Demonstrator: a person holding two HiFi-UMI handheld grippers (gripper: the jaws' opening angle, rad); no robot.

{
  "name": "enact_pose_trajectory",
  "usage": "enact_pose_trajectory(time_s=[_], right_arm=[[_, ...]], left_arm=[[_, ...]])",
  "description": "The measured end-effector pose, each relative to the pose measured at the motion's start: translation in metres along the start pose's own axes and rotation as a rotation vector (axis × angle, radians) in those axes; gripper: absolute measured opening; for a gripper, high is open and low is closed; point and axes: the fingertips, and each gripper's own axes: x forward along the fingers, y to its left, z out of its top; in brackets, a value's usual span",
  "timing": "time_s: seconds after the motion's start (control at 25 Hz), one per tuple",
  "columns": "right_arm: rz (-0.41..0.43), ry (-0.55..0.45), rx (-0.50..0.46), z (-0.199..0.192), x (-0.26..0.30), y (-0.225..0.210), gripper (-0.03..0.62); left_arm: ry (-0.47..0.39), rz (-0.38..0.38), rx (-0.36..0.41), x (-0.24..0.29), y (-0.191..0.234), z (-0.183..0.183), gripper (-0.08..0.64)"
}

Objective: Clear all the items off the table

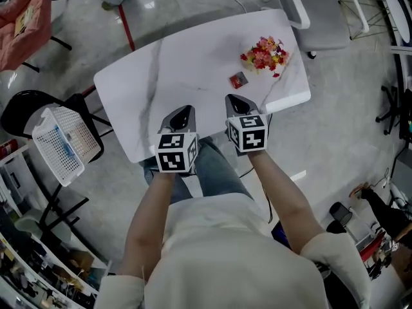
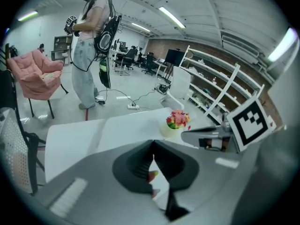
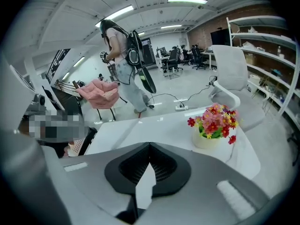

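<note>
Both tools are empty. The left gripper (image 1: 185,112) and the right gripper (image 1: 235,101) have their jaws pressed together with nothing between them, and both are poised over the near edge of the table (image 1: 161,76), pointing down and forward. Two items remain on the table. A flower pot (image 1: 264,54) sits at the far right corner, and a small red packet (image 1: 239,79) lies flat between the pot and the right gripper, apart from both. The step in hand reads as the approach to a first pick. To do it well, open the jaws before closing in. Take the pot with the right gripper, low on its pale wall (image 3: 206,139) and not by the blooms, and keep it upright. The packet lies flat on a smooth top, so come in steep and pinch one edge, or it will likely slide. The basket (image 1: 64,140) left of the table looks like a likely drop spot. The pot is short, round and cream, with a dense bunch of red, pink and yellow flowers overhanging its rim. It may be top-heavy.
</note>
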Motion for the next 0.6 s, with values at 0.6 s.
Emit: enact_pose_trajectory(time_s=[0.6], right_arm=[[-0.084, 0.094, -0.014, -0.041, 0.066, -0.057, 0.003]], left_arm=[[0.076, -0.048, 0.027, 0.065, -0.006, -0.020, 0.009]])
